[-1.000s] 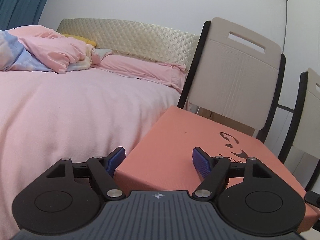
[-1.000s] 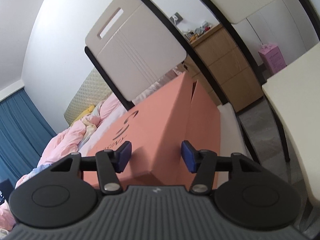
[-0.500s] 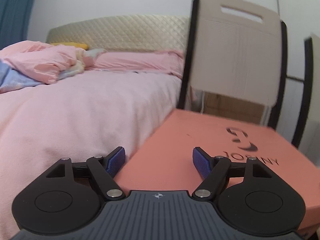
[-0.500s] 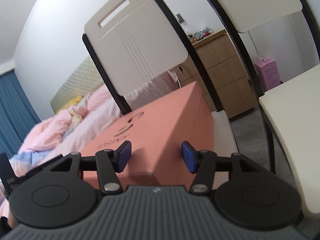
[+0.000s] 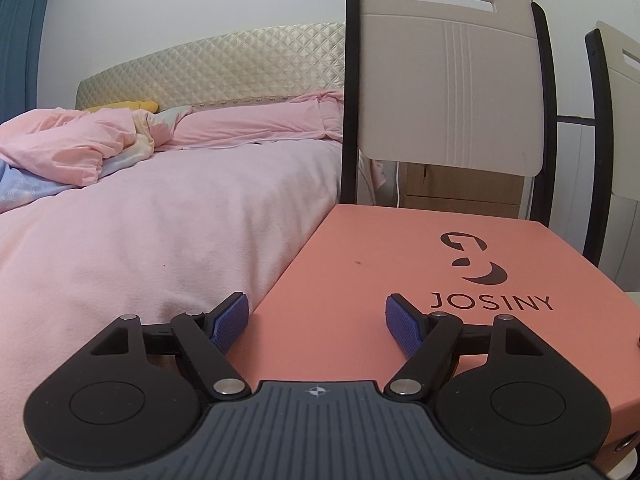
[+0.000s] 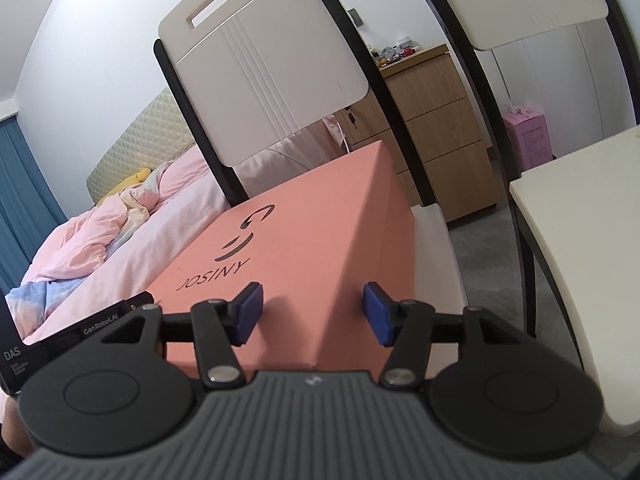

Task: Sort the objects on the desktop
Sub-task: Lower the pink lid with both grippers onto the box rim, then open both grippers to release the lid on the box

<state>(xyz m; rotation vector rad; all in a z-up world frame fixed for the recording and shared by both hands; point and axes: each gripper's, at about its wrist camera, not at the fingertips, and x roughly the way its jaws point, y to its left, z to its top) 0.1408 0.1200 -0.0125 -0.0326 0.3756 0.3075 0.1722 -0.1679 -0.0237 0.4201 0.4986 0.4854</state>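
While both wrist views face the chair, we log what we see as follows.

Box: we see a salmon-orange box (image 5: 420, 300) printed JOSINY resting on the seat of a chair (image 5: 452, 80); in the right wrist view the same box (image 6: 288, 256) shows its lid and one side wall, with the pale seat (image 6: 434, 240) exposed beside it.

Left gripper: the left gripper (image 5: 316, 322) sits low over the near left corner of the lid. We read its jaws as spread wide, nothing between them; the left blue pad (image 5: 230, 320) hangs past the box edge on the bed side, the right pad over the lid. We cannot tell whether either pad touches the cardboard.

Right gripper: the right gripper (image 6: 312, 312) straddles the near right corner of the box. We note jaws parted, gripping nothing; one pad lies over the lid, the other beside the side wall.

Surroundings: we see a pink bed (image 5: 152, 232) just left of the chair, a wooden drawer unit (image 6: 436, 120) behind, a white table (image 6: 580, 240) to the right.
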